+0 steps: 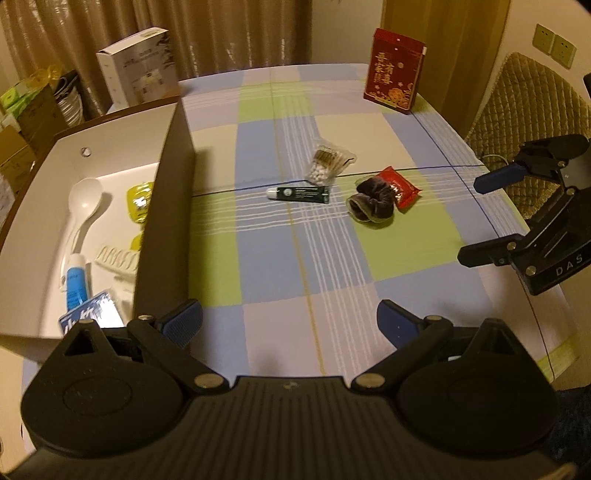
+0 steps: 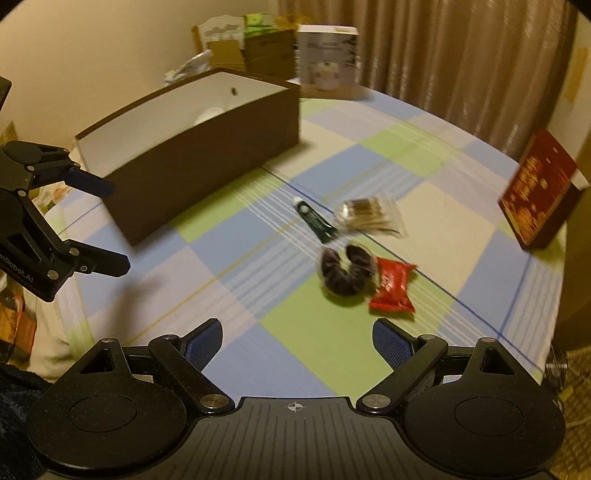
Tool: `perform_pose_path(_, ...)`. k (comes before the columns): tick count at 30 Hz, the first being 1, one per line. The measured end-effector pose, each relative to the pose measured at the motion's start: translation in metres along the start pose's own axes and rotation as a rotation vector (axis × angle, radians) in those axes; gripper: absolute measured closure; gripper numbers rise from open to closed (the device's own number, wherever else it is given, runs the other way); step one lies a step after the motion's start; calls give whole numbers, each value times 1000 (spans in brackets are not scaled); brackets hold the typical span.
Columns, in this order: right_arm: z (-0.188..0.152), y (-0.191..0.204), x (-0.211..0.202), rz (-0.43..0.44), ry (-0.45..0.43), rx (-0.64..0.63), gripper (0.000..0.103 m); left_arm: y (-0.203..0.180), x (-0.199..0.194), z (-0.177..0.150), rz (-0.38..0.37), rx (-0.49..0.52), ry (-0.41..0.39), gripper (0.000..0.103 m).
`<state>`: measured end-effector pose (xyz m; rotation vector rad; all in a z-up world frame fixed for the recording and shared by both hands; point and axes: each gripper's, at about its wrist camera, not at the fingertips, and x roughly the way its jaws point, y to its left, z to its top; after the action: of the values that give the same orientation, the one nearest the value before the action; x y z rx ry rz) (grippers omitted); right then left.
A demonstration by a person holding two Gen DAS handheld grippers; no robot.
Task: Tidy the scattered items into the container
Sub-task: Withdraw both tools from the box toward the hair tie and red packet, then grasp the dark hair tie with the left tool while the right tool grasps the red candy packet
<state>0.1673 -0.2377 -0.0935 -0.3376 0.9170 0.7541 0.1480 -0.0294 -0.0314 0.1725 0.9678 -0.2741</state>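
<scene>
The bench [image 1: 332, 266] wears a cloth with big squares of blue, green, cream and pale purple, with thin white stripes. Behind the bench hang long brown curtains [image 1: 229, 33]. A red box [image 1: 393, 70] with gold writing stands at the far side of the bench. Right of the bench is a chair [image 1: 524, 122] with a soft brown quilted back, and two green wall sockets [image 1: 554, 46] sit above it. Left of the bench, cardboard boxes [image 1: 18, 147] are stacked, with a white box [image 1: 140, 70] near them. The light is warm and yellow.
</scene>
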Motion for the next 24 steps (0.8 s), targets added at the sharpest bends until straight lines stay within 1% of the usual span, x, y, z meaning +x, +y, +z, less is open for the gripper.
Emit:
perform_pose_path(4,-4,-10,-1,-27,5,42,10,-6,12,8,-17,18,6,4)
perform_pose_path(9,-8,-28,1,-85,16,106,10,-12,31,16,-23,33,24,5)
perform_pose_path(12,-10,-41,4,-95,23,148,10,-14,40,20,-34,37,32,5)
perform_pose_path(14,-10,-48,8,-104,28,166,10,-15,47,24,-45,45,38,8)
perform_pose_path(21,-13,-77,22,-124,46,232,10,-28,75,46,-87,93,42,10)
perform_pose_path(24,-15,-91,30,-132,53,265,10,-37,90,57,-109,122,39,14)
